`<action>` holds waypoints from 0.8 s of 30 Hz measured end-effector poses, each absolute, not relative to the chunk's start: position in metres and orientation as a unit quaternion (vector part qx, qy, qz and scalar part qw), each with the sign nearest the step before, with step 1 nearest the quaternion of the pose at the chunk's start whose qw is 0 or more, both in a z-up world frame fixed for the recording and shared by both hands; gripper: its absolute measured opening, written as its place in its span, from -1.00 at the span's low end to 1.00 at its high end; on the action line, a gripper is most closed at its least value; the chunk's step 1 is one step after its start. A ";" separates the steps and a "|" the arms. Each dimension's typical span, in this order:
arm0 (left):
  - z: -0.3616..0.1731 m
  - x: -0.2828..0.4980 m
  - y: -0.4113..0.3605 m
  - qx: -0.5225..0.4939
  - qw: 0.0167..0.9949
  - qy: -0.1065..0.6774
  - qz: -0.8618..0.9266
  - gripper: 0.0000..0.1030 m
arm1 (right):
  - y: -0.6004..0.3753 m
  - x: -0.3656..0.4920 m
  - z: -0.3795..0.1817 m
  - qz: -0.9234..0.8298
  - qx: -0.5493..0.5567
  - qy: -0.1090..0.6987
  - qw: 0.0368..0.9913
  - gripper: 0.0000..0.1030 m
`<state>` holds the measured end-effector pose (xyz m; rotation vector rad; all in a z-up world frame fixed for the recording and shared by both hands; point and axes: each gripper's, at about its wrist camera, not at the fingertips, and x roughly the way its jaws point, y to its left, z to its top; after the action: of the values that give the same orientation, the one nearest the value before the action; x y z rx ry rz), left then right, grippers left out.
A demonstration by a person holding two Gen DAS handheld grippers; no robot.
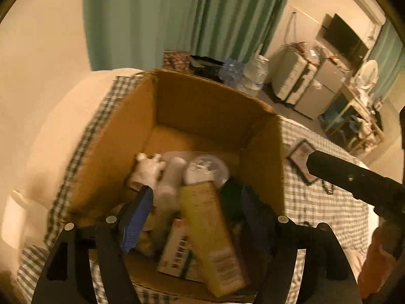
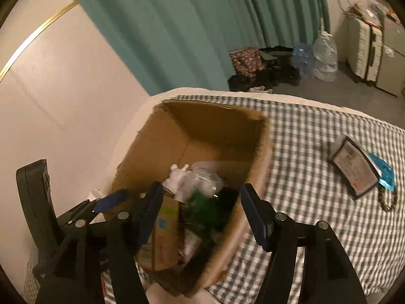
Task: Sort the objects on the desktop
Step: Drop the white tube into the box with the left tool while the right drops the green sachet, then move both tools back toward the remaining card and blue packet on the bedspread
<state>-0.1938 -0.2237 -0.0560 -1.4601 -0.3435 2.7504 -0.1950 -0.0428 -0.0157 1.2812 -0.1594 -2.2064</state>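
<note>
Okay, both my left gripper (image 1: pixel 195 217) and right gripper (image 2: pixel 201 215) hang open and empty over the cardboard box (image 2: pixel 217 119); next grab the framed card (image 2: pixel 353 169) lying right of it, approaching flat.

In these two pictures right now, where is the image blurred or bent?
Left wrist view: motion blur smears the cardboard box rim and the checked cloth; warm, dim light. Right wrist view: the box contents and near wall blur; fisheye bends the green curtain.

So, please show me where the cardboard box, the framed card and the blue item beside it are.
cardboard box (image 2: pixel 202 136), right wrist view, inner far wall.
framed card (image 2: pixel 354 171), right wrist view, its face.
blue item (image 2: pixel 384 171), right wrist view, its middle.
</note>
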 end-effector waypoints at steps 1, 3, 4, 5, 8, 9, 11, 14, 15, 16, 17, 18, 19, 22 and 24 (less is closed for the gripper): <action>-0.055 -0.195 -0.219 -0.466 0.010 -0.110 0.878 0.45 | -0.033 -0.195 -0.016 -0.828 0.481 -0.066 0.281 0.24; -0.053 -0.194 -0.206 -0.464 0.022 -0.109 0.879 0.55 | -0.016 -0.191 -0.014 -0.830 0.482 -0.077 0.270 0.24; -0.053 -0.193 -0.201 -0.463 0.030 -0.112 0.879 0.56 | -0.005 -0.190 -0.013 -0.833 0.480 -0.083 0.263 0.24; -0.054 -0.192 -0.195 -0.462 0.037 -0.117 0.878 0.56 | 0.004 -0.189 -0.013 -0.835 0.480 -0.088 0.257 0.25; -0.052 -0.191 -0.181 -0.460 0.038 -0.127 0.878 0.56 | 0.038 -0.183 -0.011 -0.842 0.473 -0.108 0.235 0.25; -0.050 -0.190 -0.177 -0.459 0.038 -0.129 0.878 0.56 | 0.053 -0.180 -0.010 -0.847 0.469 -0.111 0.226 0.25; -0.045 -0.191 -0.166 -0.458 0.043 -0.134 0.878 0.57 | 0.071 -0.175 -0.008 -0.853 0.463 -0.111 0.214 0.27; -0.039 -0.192 -0.151 -0.453 0.041 -0.127 0.882 0.56 | 0.102 -0.171 -0.008 -0.860 0.454 -0.121 0.199 0.32; -0.037 -0.193 -0.144 -0.452 0.042 -0.123 0.882 0.57 | 0.115 -0.170 -0.010 -0.862 0.452 -0.126 0.192 0.32; -0.035 -0.195 -0.136 -0.452 0.044 -0.119 0.883 0.57 | 0.124 -0.169 -0.011 -0.864 0.450 -0.129 0.188 0.32; -0.033 -0.196 -0.126 -0.453 0.048 -0.113 0.883 0.57 | 0.134 -0.169 -0.013 -0.864 0.448 -0.132 0.185 0.32; -0.033 -0.199 -0.117 -0.453 0.051 -0.107 0.884 0.57 | 0.143 -0.170 -0.016 -0.864 0.449 -0.136 0.182 0.32; -0.033 -0.201 -0.106 -0.453 0.055 -0.100 0.884 0.57 | 0.153 -0.171 -0.020 -0.864 0.448 -0.143 0.179 0.32; -0.041 -0.209 -0.070 -0.455 0.071 -0.082 0.884 0.58 | 0.181 -0.177 -0.040 -0.859 0.456 -0.165 0.166 0.32; -0.052 -0.216 -0.048 -0.460 0.082 -0.076 0.881 0.59 | 0.200 -0.181 -0.054 -0.854 0.466 -0.173 0.153 0.32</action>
<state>-0.2160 -0.0483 -0.0516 -1.3746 -0.2270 2.6314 -0.1815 0.1998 -0.0542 1.3369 -0.4949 -2.4496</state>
